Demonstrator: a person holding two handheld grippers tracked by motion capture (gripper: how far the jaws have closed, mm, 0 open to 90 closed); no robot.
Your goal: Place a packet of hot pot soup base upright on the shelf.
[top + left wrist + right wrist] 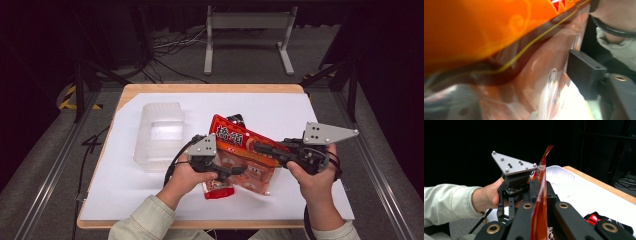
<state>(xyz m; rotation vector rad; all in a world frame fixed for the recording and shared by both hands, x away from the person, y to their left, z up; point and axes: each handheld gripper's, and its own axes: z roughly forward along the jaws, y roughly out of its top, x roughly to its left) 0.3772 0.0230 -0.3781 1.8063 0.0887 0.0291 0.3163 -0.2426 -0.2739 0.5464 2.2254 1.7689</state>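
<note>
High view shows me holding an orange and red snack bag [245, 155] above the white sheet [300, 115] that covers the table [210, 88], between my two hands. My right gripper [260, 147] is closed tight on the right part of the bag; in the right gripper view the thin orange film stands on edge, pinched between my two black jaws. My left gripper [235, 172] reaches the lower left part of the bag, and its jaws stand on both sides of the film. In the left gripper view the bag [499, 37] is very near and blurred, so I cannot tell if the pads press on it. A clear plastic container [159, 134] stands on the sheet, left of the bag. A small dark packet [599, 218] lies on the sheet under the bag.
</note>
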